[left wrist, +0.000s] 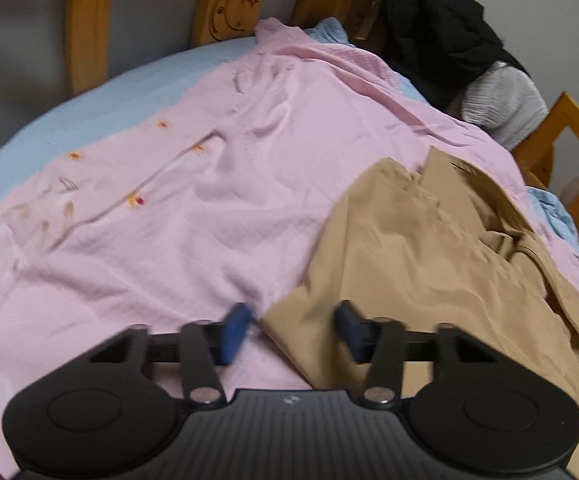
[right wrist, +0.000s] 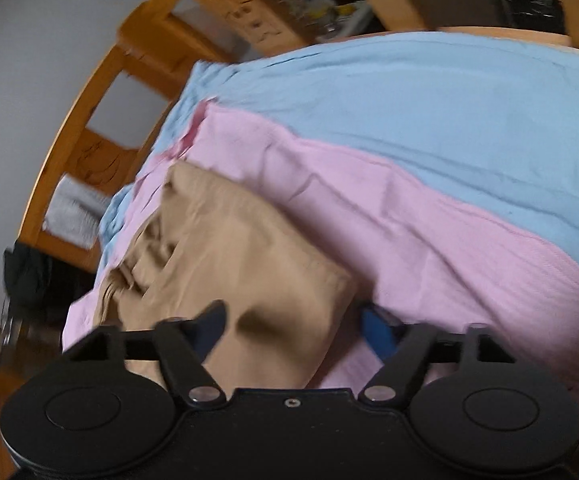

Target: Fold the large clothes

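A tan garment (left wrist: 429, 248) lies crumpled on a pink sheet (left wrist: 209, 184) on the bed. My left gripper (left wrist: 295, 330) is open, its blue fingers straddling the garment's near left corner just above the cloth. In the right wrist view the tan garment (right wrist: 249, 264) lies on the pink sheet (right wrist: 429, 240). My right gripper (right wrist: 301, 332) is open wide, its fingers either side of the garment's near edge. Neither gripper holds cloth.
A blue bedsheet (right wrist: 429, 92) covers the mattress under the pink sheet. A wooden bed frame (left wrist: 229, 4) stands at the far side and rails (right wrist: 101, 120) at the end. Black and white clothes (left wrist: 469, 60) are piled at the far right corner.
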The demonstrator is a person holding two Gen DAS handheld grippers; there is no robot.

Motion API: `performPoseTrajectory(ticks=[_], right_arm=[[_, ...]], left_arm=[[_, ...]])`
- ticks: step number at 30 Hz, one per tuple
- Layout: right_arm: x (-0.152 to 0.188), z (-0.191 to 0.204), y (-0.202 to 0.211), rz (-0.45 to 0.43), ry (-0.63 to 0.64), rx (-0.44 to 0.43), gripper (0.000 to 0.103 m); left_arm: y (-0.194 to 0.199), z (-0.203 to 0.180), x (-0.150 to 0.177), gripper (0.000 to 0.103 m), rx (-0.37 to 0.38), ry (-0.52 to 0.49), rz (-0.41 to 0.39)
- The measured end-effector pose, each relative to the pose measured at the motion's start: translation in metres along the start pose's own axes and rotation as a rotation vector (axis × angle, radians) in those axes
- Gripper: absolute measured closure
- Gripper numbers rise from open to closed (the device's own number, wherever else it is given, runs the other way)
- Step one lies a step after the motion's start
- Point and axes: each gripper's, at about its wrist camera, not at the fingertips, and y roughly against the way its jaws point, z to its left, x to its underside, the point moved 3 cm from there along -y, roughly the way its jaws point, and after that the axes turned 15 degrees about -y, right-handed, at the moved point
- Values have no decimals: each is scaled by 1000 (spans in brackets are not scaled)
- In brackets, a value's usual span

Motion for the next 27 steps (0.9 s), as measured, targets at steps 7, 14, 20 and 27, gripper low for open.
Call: performPoseTrajectory(ticks=[7, 14, 20, 27], right_arm=[[8, 13, 37, -78, 115, 16, 103], [10, 19, 54, -66, 251, 80, 98], [17, 30, 49, -146, 379, 128, 64], [77, 83, 37, -274, 898, -6, 35]], left_arm=[[27, 11, -6, 94, 8, 79, -57], [30, 22, -2, 93, 47, 45, -23], [25, 28, 14, 45, 134, 116, -39], [17, 7, 22, 35, 143, 45, -61]])
